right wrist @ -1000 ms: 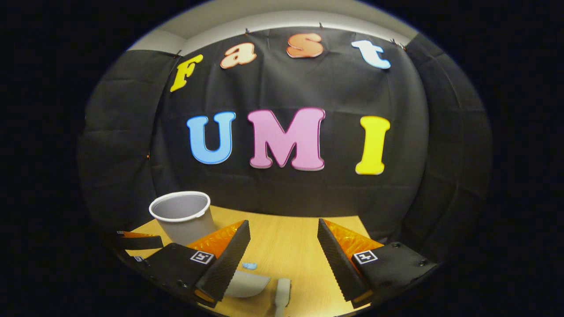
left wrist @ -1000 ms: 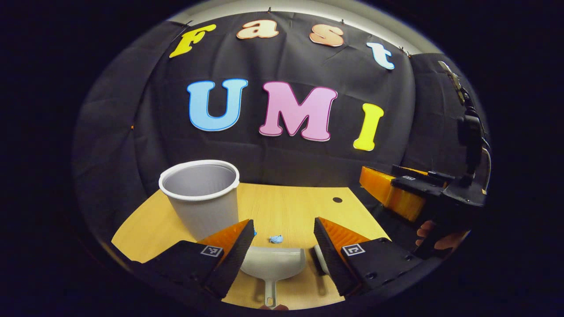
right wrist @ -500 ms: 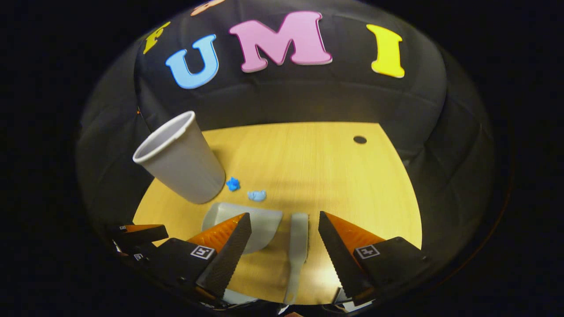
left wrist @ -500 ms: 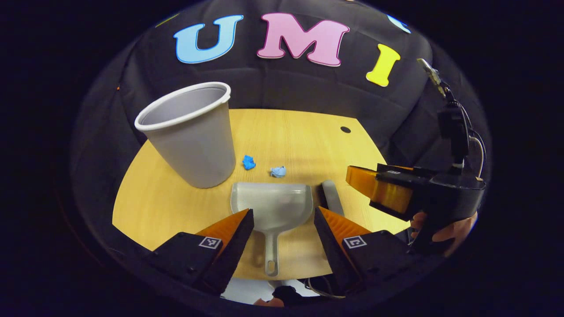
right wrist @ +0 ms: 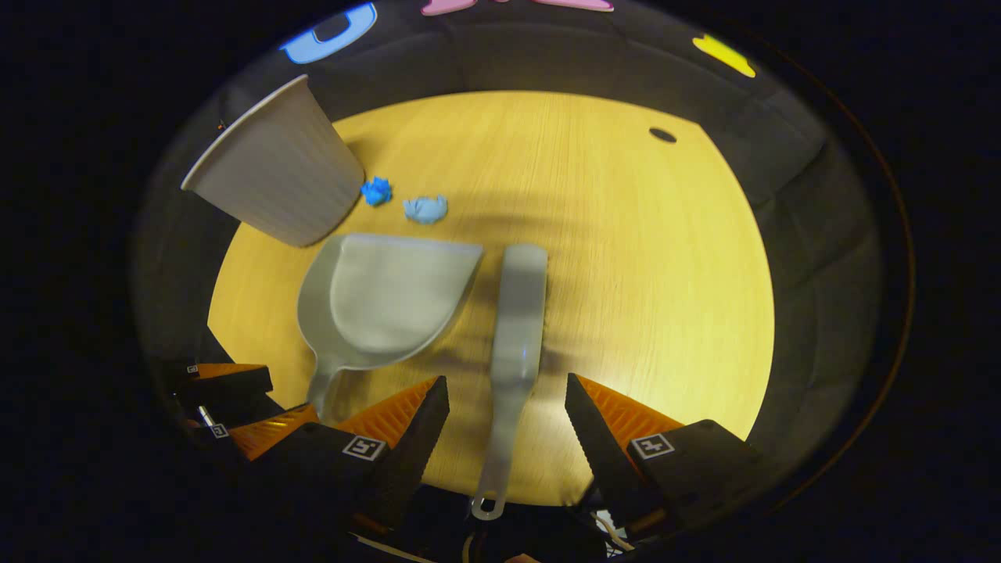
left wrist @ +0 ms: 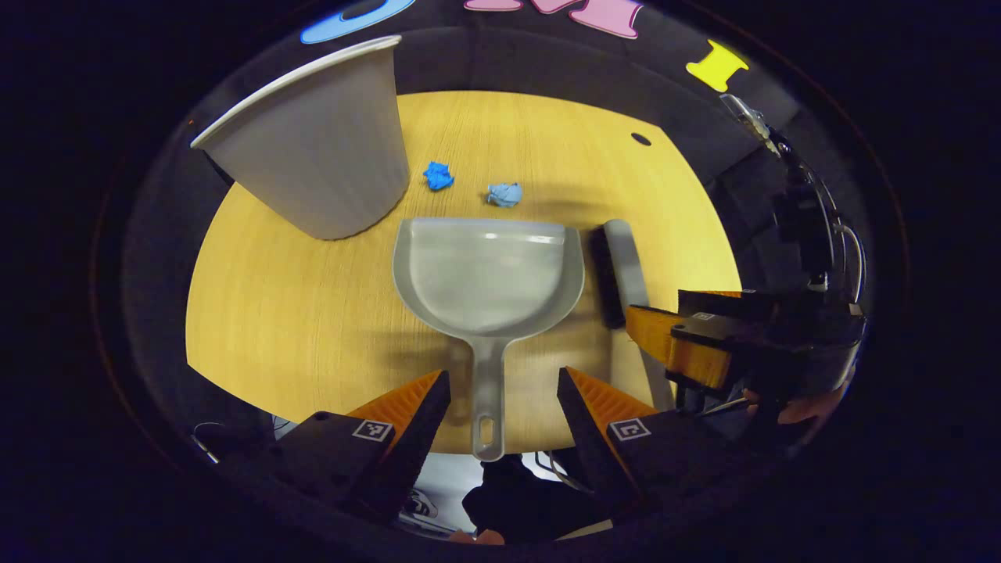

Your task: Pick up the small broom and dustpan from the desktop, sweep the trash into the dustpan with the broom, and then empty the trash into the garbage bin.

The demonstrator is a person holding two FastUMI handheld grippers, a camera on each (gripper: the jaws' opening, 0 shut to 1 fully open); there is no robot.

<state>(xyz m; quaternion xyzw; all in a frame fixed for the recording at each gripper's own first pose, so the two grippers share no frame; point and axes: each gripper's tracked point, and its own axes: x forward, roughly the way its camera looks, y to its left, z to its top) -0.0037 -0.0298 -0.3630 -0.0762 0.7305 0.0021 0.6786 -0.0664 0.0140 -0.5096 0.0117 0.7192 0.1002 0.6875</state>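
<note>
Left gripper spread wide over the dustpan handle; right gripper likewise agape over the broom

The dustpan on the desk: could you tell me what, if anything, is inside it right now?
The dustpan looks empty: its scoop shows only bare grey plastic. Both blue paper scraps lie on the desk beyond its front edge. Nothing covers the scoop.

text: none readable | square coded tags on each tool, not legible
</note>
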